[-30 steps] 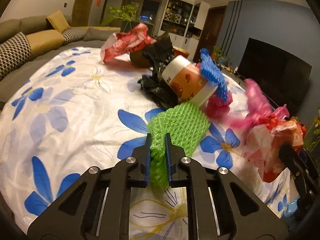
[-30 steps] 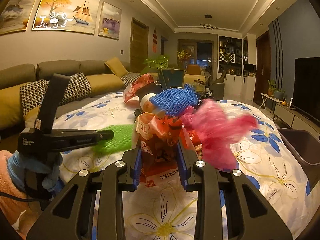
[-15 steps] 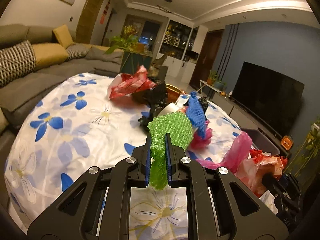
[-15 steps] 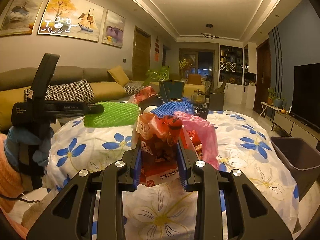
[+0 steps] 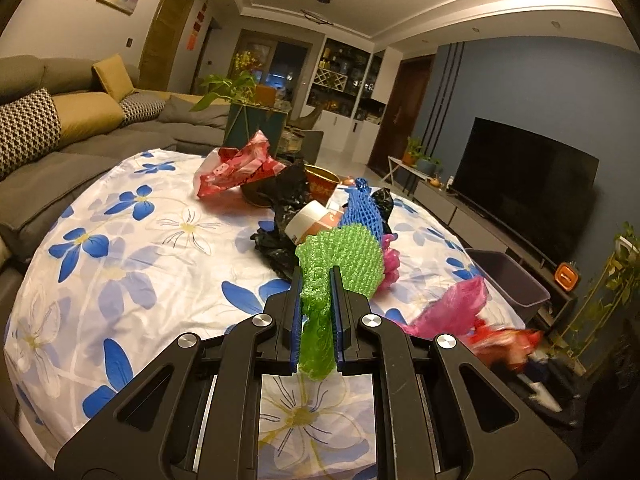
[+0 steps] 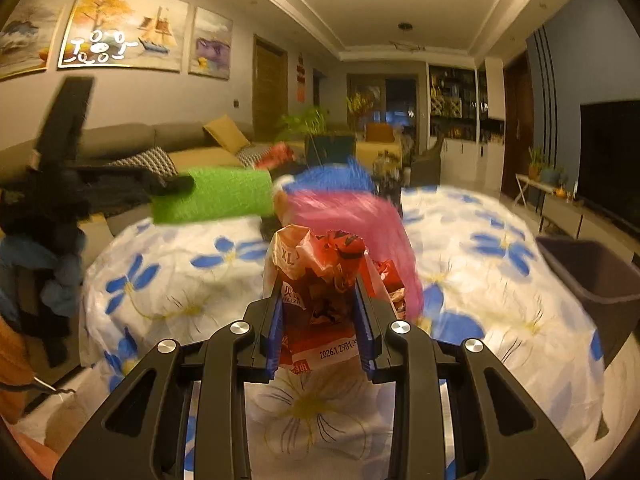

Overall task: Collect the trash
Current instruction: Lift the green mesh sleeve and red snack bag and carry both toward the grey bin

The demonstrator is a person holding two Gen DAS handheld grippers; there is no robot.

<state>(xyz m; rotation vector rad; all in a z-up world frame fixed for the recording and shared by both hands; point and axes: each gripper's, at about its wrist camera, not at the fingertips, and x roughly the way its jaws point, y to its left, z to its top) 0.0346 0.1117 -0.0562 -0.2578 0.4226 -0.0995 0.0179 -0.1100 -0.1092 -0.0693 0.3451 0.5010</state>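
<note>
1. The left gripper (image 5: 316, 280) has its jaws clamped on a green foam net (image 5: 340, 260), which fans out above the blue pads and hangs a little below them, lifted clear of the desk.
2. The right gripper (image 6: 318, 292) has its jaws pressed together on a crumpled red and orange wrapper (image 6: 316, 276), printed side toward the camera; a pink plastic bag (image 6: 352, 220) billows just behind it, blurred.
3. From the right wrist view the left gripper (image 6: 176, 186) shows at the left, holding the green foam net (image 6: 216, 200) out level above the cloth.
4. From the left wrist view the pink plastic bag (image 5: 456, 308) and the red and orange wrapper (image 5: 504, 344) hang at the desk's right edge, near a dark bin (image 5: 508, 280) that stands on the floor just beside the desk.
5. The desk (image 5: 120, 240) is covered by a white cloth with blue flowers.
6. Beyond the green net lies a heap: a blue foam net (image 5: 360, 208), a paper cup (image 5: 312, 220) on its side, black plastic bags (image 5: 288, 192), a round red container (image 5: 320, 184) and a red and white plastic bag (image 5: 236, 168).
7. A sofa (image 5: 60, 120) runs along the left wall; a television (image 5: 524, 172) stands at the right.
</note>
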